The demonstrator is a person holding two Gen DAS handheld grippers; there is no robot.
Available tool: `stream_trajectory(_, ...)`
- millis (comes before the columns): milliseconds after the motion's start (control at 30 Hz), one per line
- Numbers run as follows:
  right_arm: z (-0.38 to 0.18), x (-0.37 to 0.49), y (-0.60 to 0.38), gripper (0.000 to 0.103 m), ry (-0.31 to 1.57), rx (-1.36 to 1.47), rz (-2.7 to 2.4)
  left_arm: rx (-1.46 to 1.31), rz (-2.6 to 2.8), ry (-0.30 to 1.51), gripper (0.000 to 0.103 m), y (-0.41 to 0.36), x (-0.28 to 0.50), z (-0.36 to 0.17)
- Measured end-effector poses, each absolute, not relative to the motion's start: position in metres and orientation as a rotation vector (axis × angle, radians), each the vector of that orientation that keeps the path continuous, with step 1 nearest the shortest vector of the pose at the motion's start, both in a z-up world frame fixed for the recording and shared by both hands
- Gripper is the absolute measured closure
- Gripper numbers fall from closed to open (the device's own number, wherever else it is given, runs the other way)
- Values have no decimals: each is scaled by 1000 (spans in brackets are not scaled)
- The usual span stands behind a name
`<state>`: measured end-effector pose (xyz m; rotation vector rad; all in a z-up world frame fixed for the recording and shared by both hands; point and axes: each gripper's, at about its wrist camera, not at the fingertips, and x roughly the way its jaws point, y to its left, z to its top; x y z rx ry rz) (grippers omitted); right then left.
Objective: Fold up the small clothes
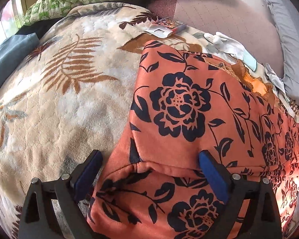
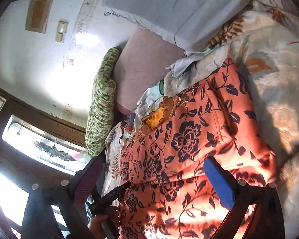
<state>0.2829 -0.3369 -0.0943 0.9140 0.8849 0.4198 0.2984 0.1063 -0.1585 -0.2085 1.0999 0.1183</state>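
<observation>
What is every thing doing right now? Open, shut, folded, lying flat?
Left tongs: open, over the garment's near edge.
Right tongs: open, over the garment.
Orange flowered garment: partly folded, lying on the blanket.
Leaf blanket: spread out.
White gloves: lying loose.

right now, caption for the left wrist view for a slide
Open left gripper straddling the folded edge of an orange floral garment on a leaf-print blanket.

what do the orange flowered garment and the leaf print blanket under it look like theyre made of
Orange floral garment: seems a soft, matte, brushed or suede-like fabric, thick enough that its folded edge bulges round; the black print lies flat on it.
Leaf-print blanket: looks like plush fleece, with a fuzzy pile and faint sheen. Exact fibres cannot be told.
</observation>
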Motion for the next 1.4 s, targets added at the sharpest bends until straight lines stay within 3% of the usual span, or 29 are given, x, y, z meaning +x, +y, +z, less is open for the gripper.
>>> stream_trajectory(100, -153, 315, -351, 5, 1082, 902, 164, -250, 97, 1087, 7, 113, 294, -143)
stream_trajectory(133, -158, 314, -357, 5, 1059, 958, 157, -255, 89, 1032, 7, 114, 291, -132)
stream_trajectory(200, -136, 312, -352, 5, 1064, 925, 119, -210, 92, 938, 7, 112, 287, -117)
stream_trajectory(300, -95, 315, -329, 5, 999, 775, 205, -32, 167, 1070, 5, 105, 307, -152)
stream_trajectory(333, -87, 315, -323, 5, 964, 770, 270, -98, 153, 1052, 3, 114, 304, -157)
stream_trajectory(400, -96, 321, -317, 5, 953, 700, 261, -183, 153, 1066, 2, 125, 302, -152)
stream_trajectory(467, -147, 333, -327, 7, 1168, 680, 114, -196, 147, 1064, 4, 127, 296, -137)
stream_trajectory(533, -131, 323, -334, 7, 1055, 749, 120, -172, 125, 976, 4, 124, 281, -114)
stream_trajectory(600, -112, 314, -331, 7, 1071, 744, 129, -148, 121, 933, 4, 126, 260, -95)
stream_trajectory(767, -67, 241, -334, 7, 986, 609, 106, -232, 70, 899, 4, 145, 180, -64)
stream_trajectory(1033, -45, 71, -368, 7, 1043, 546, 129, -397, 59, 885, 4, 184, 34, -65)
stream_trajectory(1200, -72, 10, -380, 7, 1135, 678, 239, -518, -17, 957, 4, 189, 9, -89)
stream_trajectory(1400, -106, 4, -388, 7, 1177, 824, 225, -568, -28, 1082, 5, 184, 7, -123)
